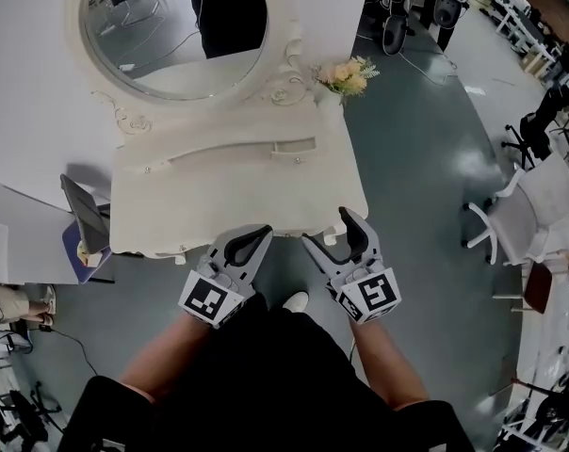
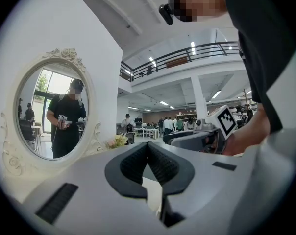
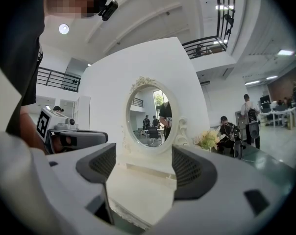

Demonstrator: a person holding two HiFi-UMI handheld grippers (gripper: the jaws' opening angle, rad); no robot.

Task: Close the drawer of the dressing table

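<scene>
Cream dressing table (image 1: 237,172) at the centre of the head view, backed against a white wall, under an oval mirror (image 1: 171,26). Its drawer not to be made out from above; only the scalloped front edge, close before both grippers, contact impossible to judge. Left gripper (image 1: 250,241) level at that edge, jaws pressed together, nothing between them. Right gripper (image 1: 330,231) just beside it, jaws spread wide and empty, framing tabletop and mirror in its own view. Pale flowers (image 1: 346,75) at the table's right rear corner. White chair (image 1: 534,205) well off to the right.
</scene>
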